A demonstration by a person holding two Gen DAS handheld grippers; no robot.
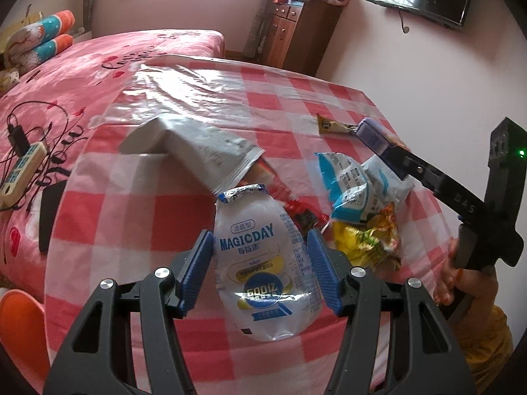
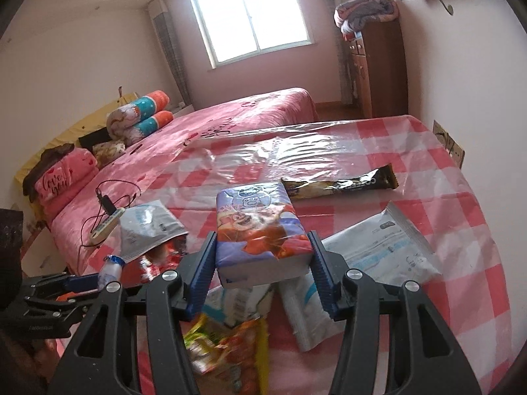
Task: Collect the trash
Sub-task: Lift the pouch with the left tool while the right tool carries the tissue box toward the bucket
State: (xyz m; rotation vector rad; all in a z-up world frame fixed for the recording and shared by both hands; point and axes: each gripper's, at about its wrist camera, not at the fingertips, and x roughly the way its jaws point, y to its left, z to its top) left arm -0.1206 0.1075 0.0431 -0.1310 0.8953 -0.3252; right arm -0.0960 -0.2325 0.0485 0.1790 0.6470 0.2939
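Both hand-held grippers are loaded and held above the worktop (image 1: 263, 98), which is covered in a red-check cloth.

Left hand-held gripper (image 1: 260, 263): clamped on a white yoghurt pouch (image 1: 263, 263), blue pads squeezing its sides at mid-body. Torn foil top points away from the camera, bottom hangs toward it. A side grip suits a soft pouch; there is no rigid edge to hold.

Right hand-held gripper (image 2: 262, 260): clamped across the near end of a tissue pack (image 2: 257, 227), which sticks out forward and roughly level. The pack is firm enough to cantilever from one end.

Still lying on the worktop: crumpled yellow wrapper (image 2: 227, 339), blue-white bags (image 1: 355, 191), grey pouch (image 1: 204, 154), flat white mailer bag (image 2: 378, 250), coffee stick (image 2: 342, 184) further back. Most of it sits bunched near the front edge, probably gathered for easy pickup.

No bin visible in either view, so I can't tell the drop target.
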